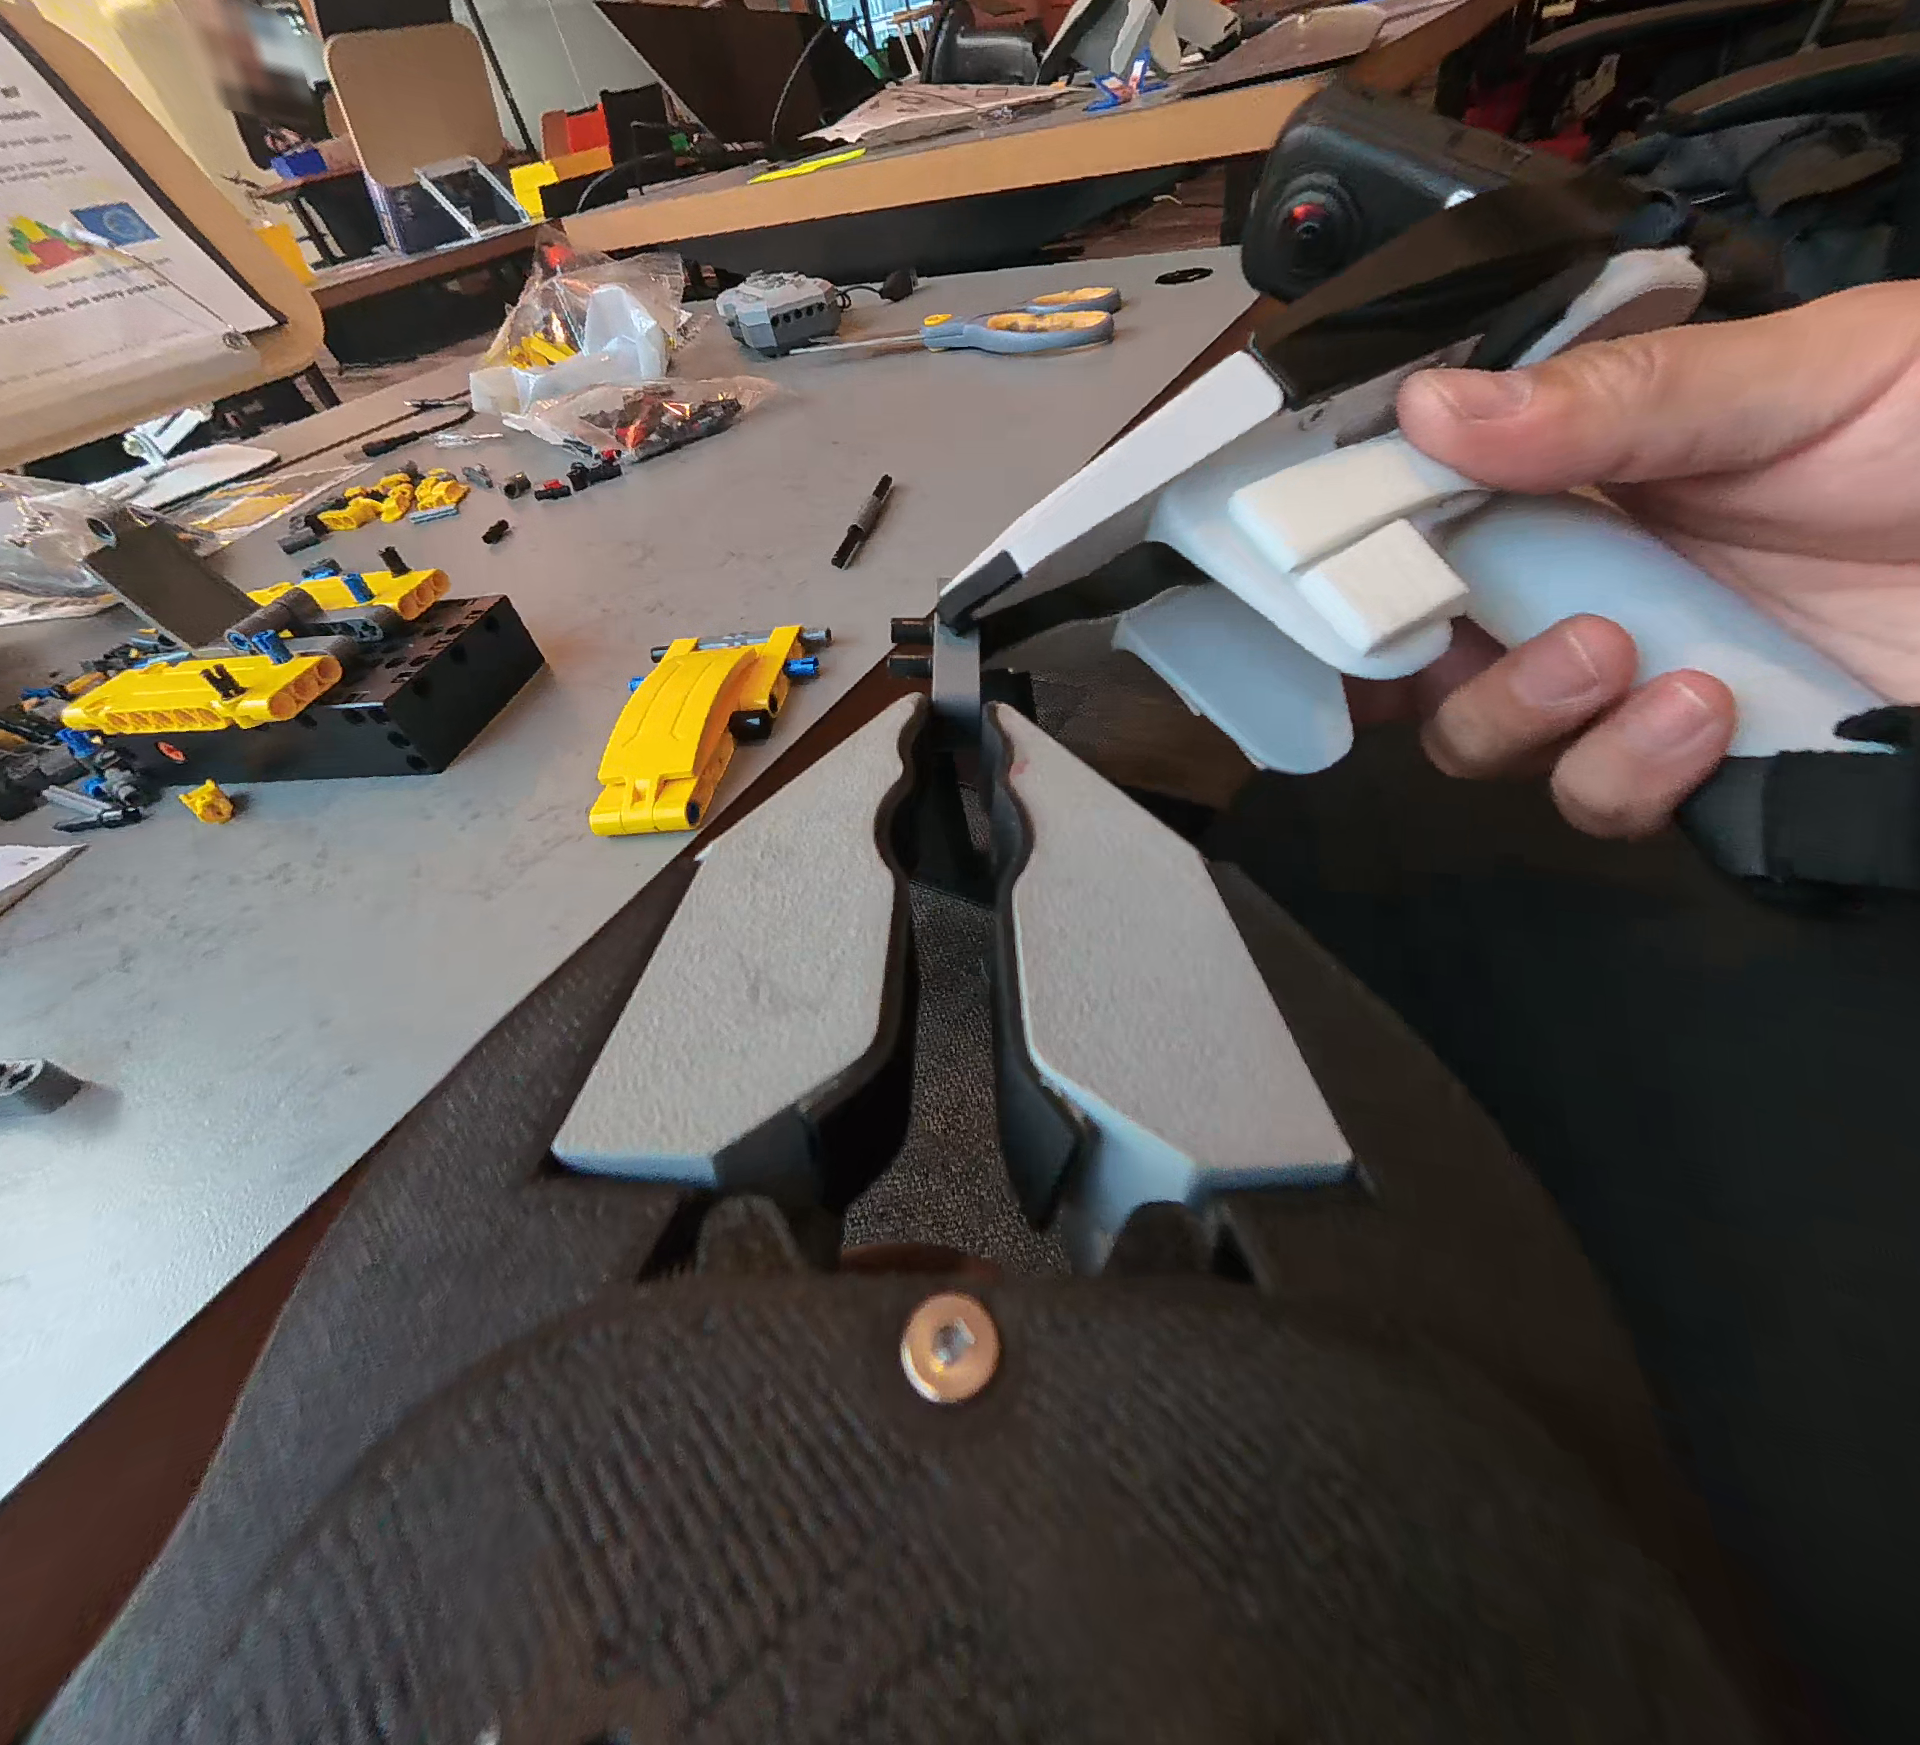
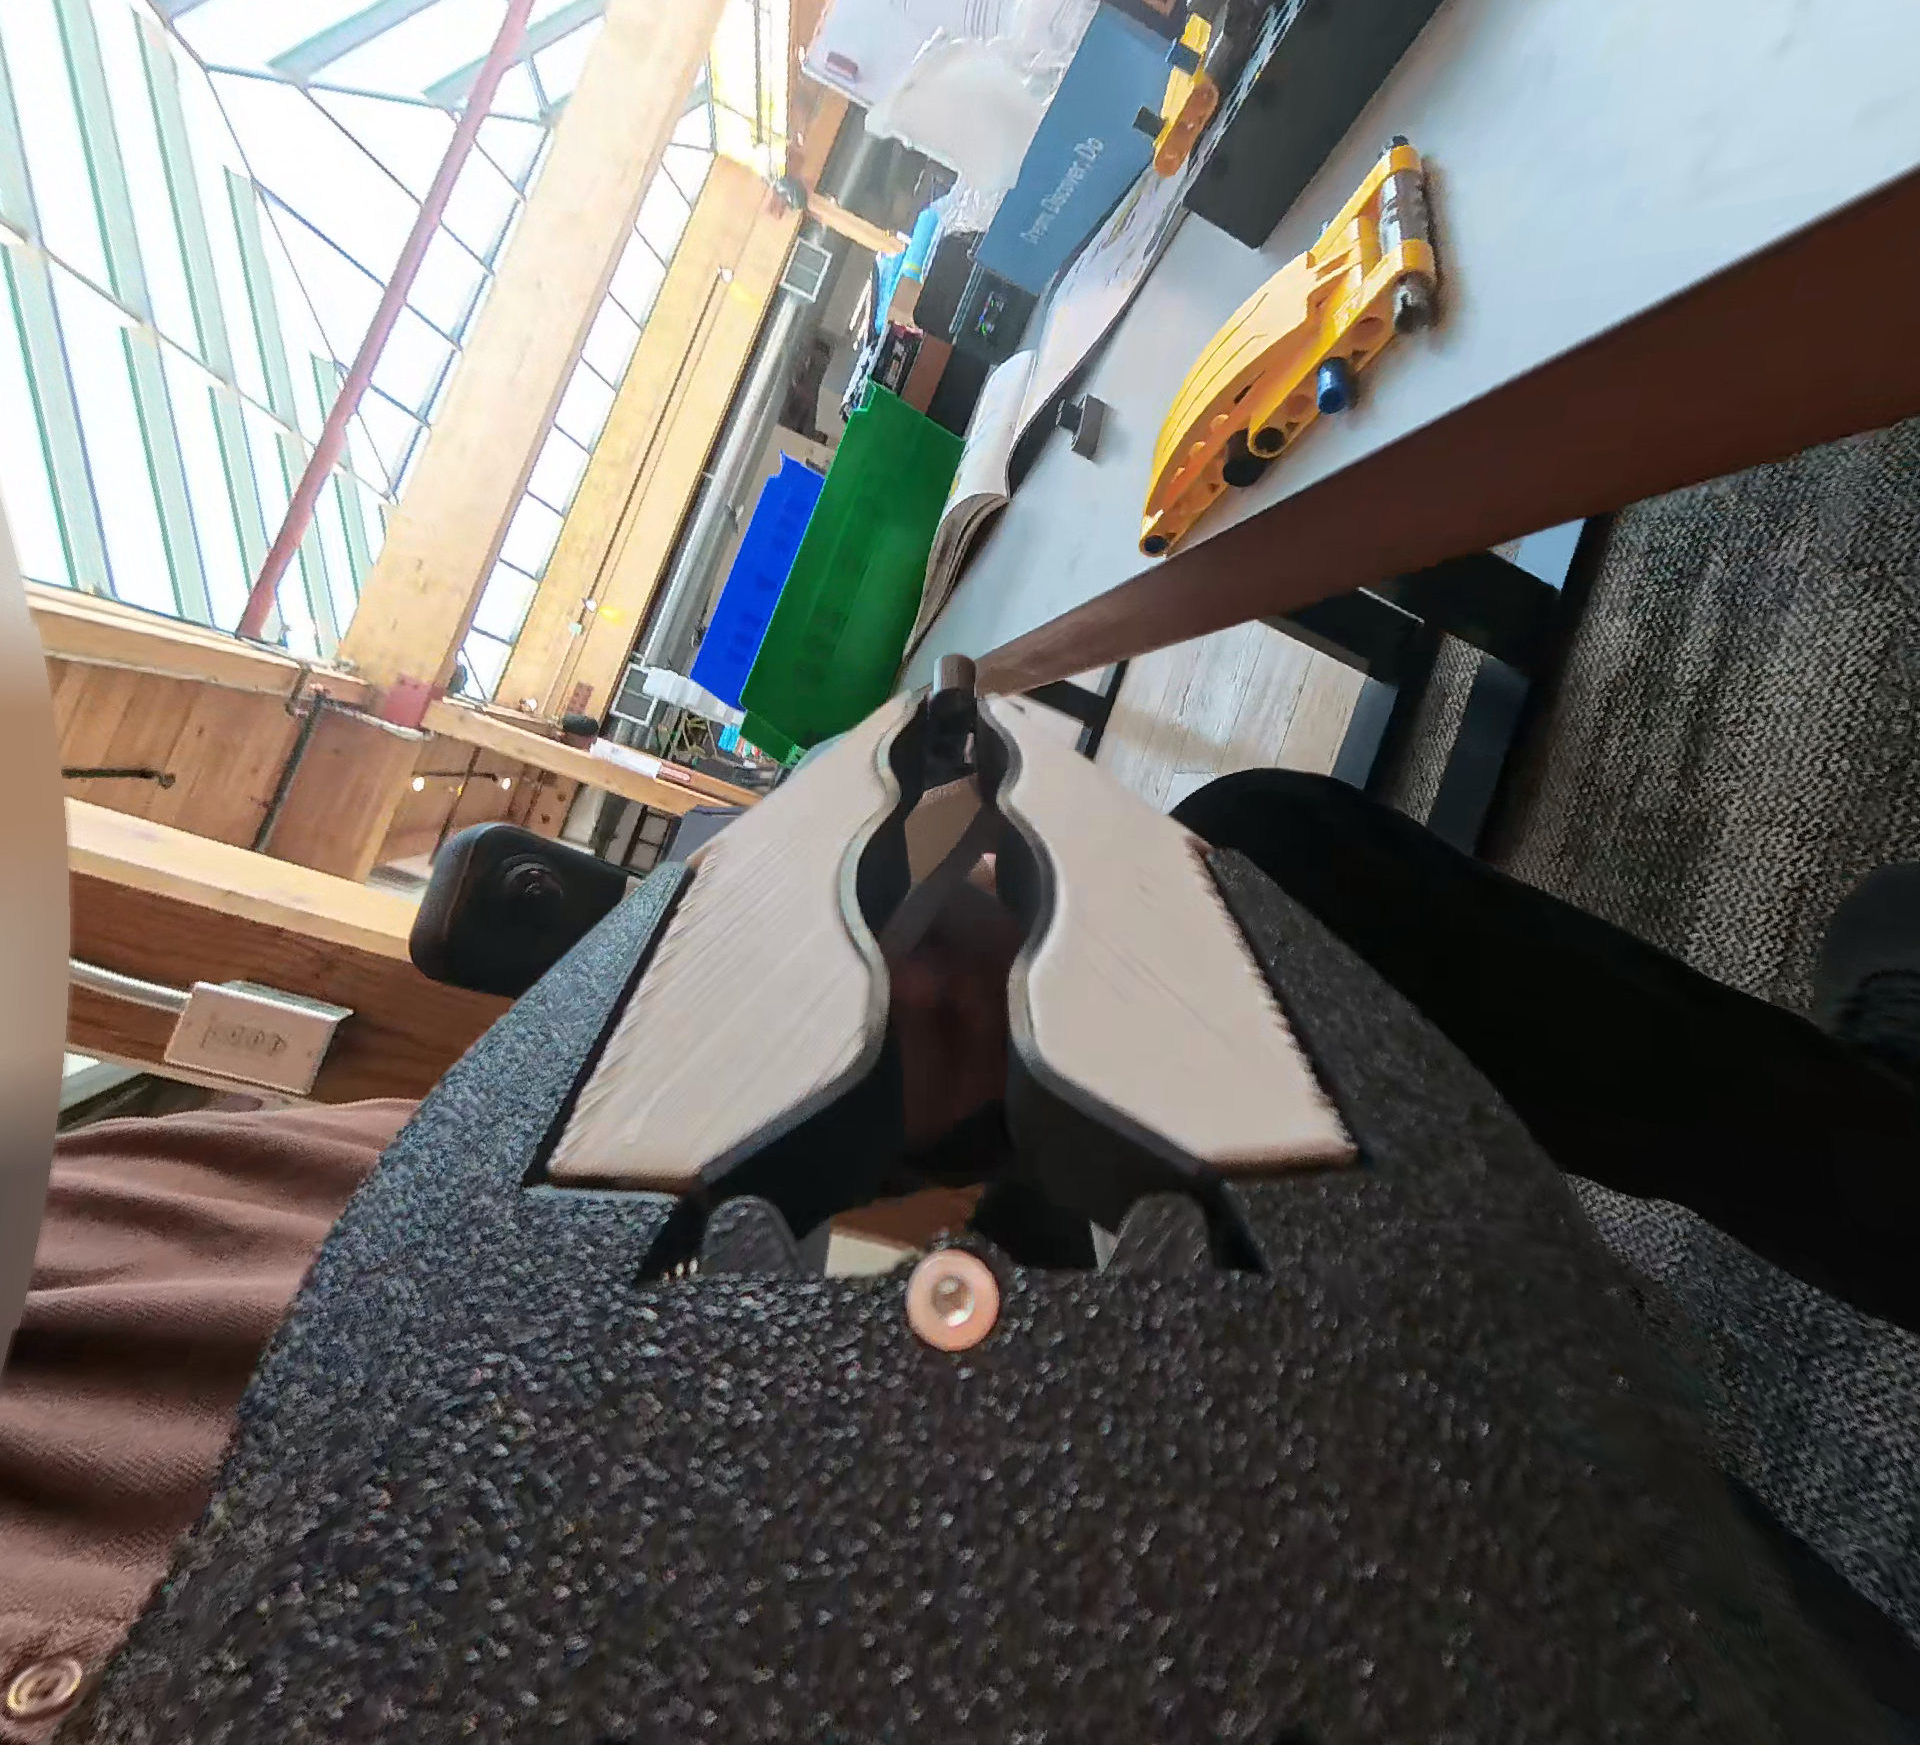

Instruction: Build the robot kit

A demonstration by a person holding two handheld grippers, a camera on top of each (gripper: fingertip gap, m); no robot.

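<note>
Beam pinched between both tools, off the counter's near edge.
My left tool (image 1: 956, 719) clenches the dark beam (image 1: 954, 672); my right tool (image 2: 954, 721) nips its pin (image 2: 951, 672). Light, rigid, slick plastic: I'd grip its flat faces.
</note>
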